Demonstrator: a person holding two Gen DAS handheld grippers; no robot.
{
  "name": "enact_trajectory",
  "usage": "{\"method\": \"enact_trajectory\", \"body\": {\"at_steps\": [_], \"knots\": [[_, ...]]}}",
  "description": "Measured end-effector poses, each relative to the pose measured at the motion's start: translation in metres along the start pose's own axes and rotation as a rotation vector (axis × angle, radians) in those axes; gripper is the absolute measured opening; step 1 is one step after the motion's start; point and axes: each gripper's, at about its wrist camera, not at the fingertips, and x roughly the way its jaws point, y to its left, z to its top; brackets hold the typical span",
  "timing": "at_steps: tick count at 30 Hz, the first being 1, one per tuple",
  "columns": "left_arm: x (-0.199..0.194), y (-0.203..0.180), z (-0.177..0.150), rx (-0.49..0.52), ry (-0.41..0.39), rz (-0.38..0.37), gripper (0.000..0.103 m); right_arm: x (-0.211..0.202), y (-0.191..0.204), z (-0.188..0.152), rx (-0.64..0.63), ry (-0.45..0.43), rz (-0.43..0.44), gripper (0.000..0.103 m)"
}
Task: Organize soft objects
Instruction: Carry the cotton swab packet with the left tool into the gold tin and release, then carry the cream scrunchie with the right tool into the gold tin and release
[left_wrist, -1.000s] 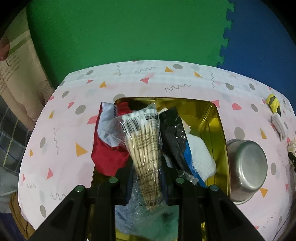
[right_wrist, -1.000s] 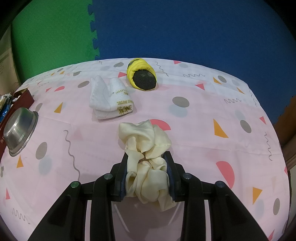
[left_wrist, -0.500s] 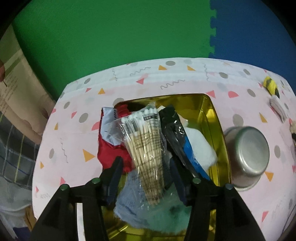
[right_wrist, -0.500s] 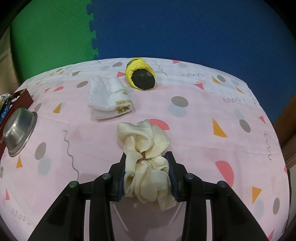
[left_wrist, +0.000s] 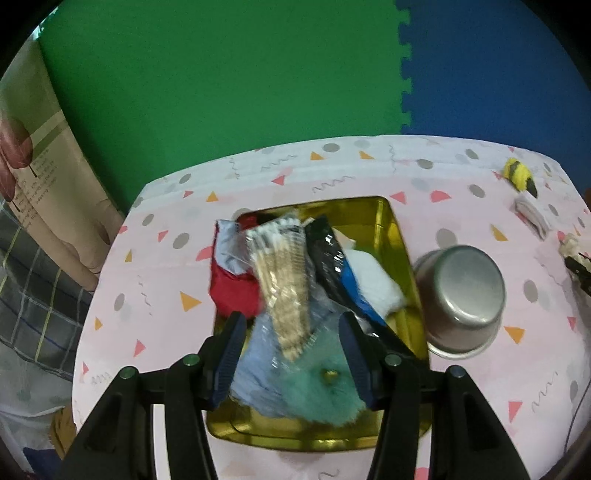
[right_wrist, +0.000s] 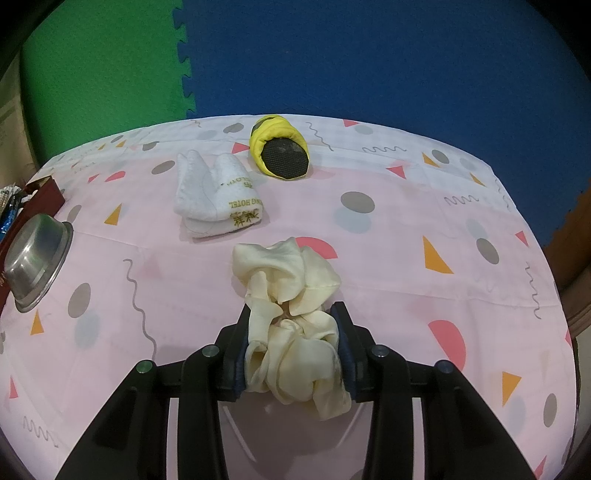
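Right wrist view: right gripper (right_wrist: 291, 350) clamps crumpled cream cloth (right_wrist: 291, 295) on pink patterned tablecloth (right_wrist: 406, 229) | white folded towel (right_wrist: 218, 195), yellow slipper (right_wrist: 277, 147) unsorted | left gripper (left_wrist: 291, 354) jaws apart, empty, above filled gold tin (left_wrist: 388, 221).

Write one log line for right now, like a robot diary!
left gripper: open over gold tin | right gripper: shut on cream cloth

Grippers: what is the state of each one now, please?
Left gripper: open, holding nothing, above the gold tin.
Right gripper: closed on the cream scrunchie.
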Motion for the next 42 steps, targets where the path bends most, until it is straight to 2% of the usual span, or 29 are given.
{"method": "enact_trajectory", "body": {"at_steps": [5, 12, 17, 22, 25, 31, 36, 42], "knots": [[-0.009, -0.010, -0.015, 0.004, -0.019, 0.067, 0.054, 0.000, 0.005, 0.000, -0.009, 0.001, -0.025, 0.037], [-0.014, -0.003, -0.031, -0.063, -0.040, 0.040, 0.054, -0.001, 0.008, 0.001, 0.022, 0.007, -0.052, 0.036], [-0.019, 0.002, -0.040, -0.117, -0.088, 0.017, 0.054, -0.002, 0.010, 0.000, 0.052, 0.008, -0.070, 0.030], [-0.024, 0.005, -0.038, -0.143, -0.154, 0.065, 0.054, -0.003, 0.013, 0.003, 0.070, 0.025, -0.080, 0.026], [-0.025, 0.009, -0.039, -0.167, -0.181, 0.064, 0.054, -0.003, 0.017, 0.002, 0.054, 0.031, -0.094, 0.025], [-0.026, 0.014, -0.049, -0.164, -0.190, 0.047, 0.054, -0.003, 0.021, 0.001, 0.053, 0.030, -0.119, 0.022], [-0.026, 0.021, -0.056, -0.152, -0.197, 0.078, 0.054, -0.004, 0.025, 0.003, 0.062, 0.045, -0.126, 0.019], [-0.024, 0.034, -0.065, -0.202, -0.199, 0.096, 0.054, -0.009, 0.038, 0.007, 0.067, 0.075, -0.111, 0.017]]}}
